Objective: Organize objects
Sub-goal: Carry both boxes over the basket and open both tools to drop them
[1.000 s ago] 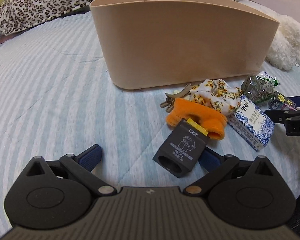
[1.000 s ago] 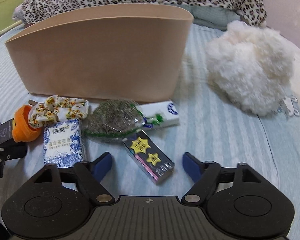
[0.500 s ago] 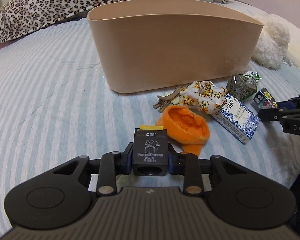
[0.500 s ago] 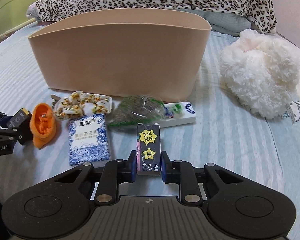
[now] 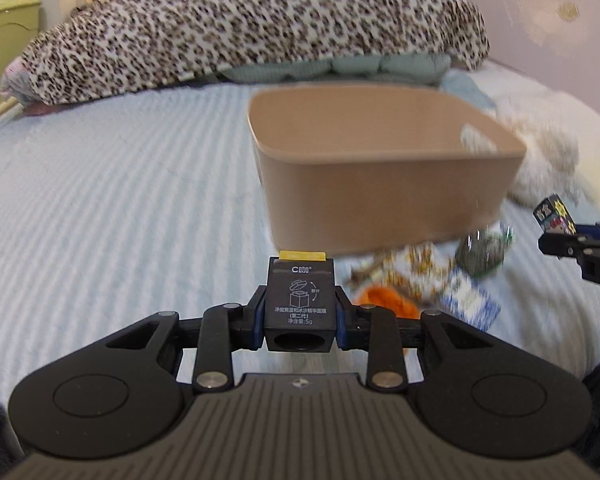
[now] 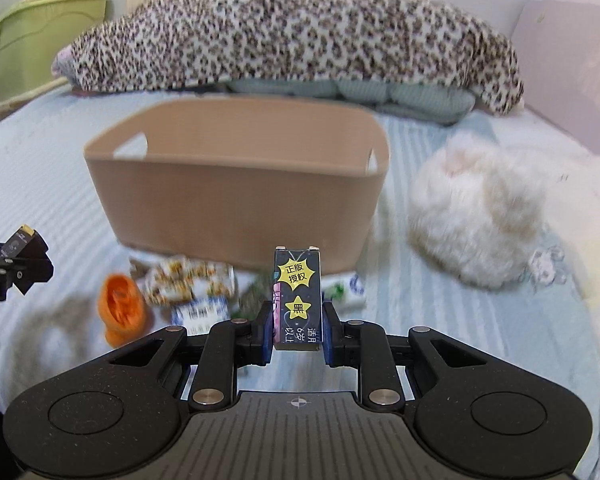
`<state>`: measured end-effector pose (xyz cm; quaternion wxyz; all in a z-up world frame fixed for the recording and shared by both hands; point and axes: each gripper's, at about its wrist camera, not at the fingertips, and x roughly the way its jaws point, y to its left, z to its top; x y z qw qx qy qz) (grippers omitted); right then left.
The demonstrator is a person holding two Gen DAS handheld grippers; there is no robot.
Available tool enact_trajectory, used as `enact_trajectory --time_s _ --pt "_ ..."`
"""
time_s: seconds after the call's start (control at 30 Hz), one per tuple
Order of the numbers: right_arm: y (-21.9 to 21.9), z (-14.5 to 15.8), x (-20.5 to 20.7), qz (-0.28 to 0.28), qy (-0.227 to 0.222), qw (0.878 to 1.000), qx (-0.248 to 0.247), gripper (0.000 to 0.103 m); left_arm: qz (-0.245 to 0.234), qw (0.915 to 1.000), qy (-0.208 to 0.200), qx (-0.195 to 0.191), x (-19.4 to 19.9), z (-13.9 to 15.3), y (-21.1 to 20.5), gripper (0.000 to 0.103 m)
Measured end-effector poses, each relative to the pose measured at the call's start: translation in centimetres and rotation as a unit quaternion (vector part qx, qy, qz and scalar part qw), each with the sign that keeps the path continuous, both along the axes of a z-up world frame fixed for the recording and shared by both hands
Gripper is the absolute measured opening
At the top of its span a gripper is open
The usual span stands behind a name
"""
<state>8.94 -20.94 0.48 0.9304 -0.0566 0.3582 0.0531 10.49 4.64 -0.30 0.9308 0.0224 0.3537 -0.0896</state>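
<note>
The black box (image 5: 300, 300) with the yellow tab sits clamped between the closed jaws of the left gripper (image 5: 300, 318), its long axis pointing forward along the fingers toward the tan bin (image 5: 384, 184), which lies ahead and a little to the right on the striped bed (image 5: 112, 208). The star-printed box (image 6: 297, 300) is pinched the same way in the right gripper (image 6: 297, 328), upright between shut jaws, with the bin (image 6: 236, 204) straight ahead, its near wall between the box and the open interior. Both loads look lifted clear of the bed, and the next move probably turns on carrying each over that near rim; the right one appears better lined up with the middle. Below, near the bin's front wall, lie the orange sock (image 6: 120, 314), floral cloth (image 6: 188, 282) and blue-white packet (image 6: 200, 312), all blurred. Only the right view shows the bin's handle cutouts and the whole white fluffy toy (image 6: 476, 216); the left view shows more of the inside, apparently bare.
</note>
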Motion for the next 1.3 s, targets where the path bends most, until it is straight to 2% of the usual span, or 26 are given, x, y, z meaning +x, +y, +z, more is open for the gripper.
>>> enact_trajectory --time_s 0.27,0.4,0.5,0.67,0.77,0.97,1.07,1.2,1.23,1.3 --pt "0.8 4.3 1.7 0.006 -0.055 0.998 -0.003 0.022 0.000 0.9987 -0.051 0.002 1.7 4.5 -0.5 0.034" --pt "1.3 5.6 3.7 0.003 -0.076 0.997 -0.013 0.022 0.000 0.9976 -0.068 0.008 3.7 5.8 -1.8 0.034" --pt "1.3 6.2 5.6 0.000 -0.080 0.997 0.001 0.022 0.001 0.9971 -0.075 0.011 5.6 6.3 -2.9 0.034" --pt "1.6 6.5 8.9 -0.004 -0.087 0.996 0.001 0.022 -0.001 0.9981 -0.059 0.019 9.3 5.9 -5.1 0.034" --pt "1.6 6.1 10.7 -0.008 -0.081 0.997 0.004 0.022 -0.009 0.9993 -0.032 0.018 11.5 5.0 -6.5 0.034" --pt "2.0 3.4 14.3 -0.013 -0.037 0.999 0.000 0.022 -0.007 0.9984 0.019 0.054 15.2 1.6 -9.2 0.034" --pt "2.4 1.6 15.3 -0.011 -0.012 1.000 -0.012 0.022 -0.005 0.9975 0.050 0.050 16.3 0.2 -9.4 0.034" --pt "2.6 0.4 15.2 -0.009 -0.002 0.999 -0.031 0.022 -0.014 0.9972 0.040 0.061 15.8 0.2 -9.5 0.034" --pt "2.4 0.5 15.0 -0.011 -0.003 1.000 -0.025 0.034 -0.012 0.9974 0.035 0.063 15.5 0.5 -9.4 0.035" --pt "1.8 1.0 14.6 -0.013 0.000 1.000 -0.008 0.045 -0.010 0.9979 0.026 0.058 14.7 1.5 -9.2 0.040"
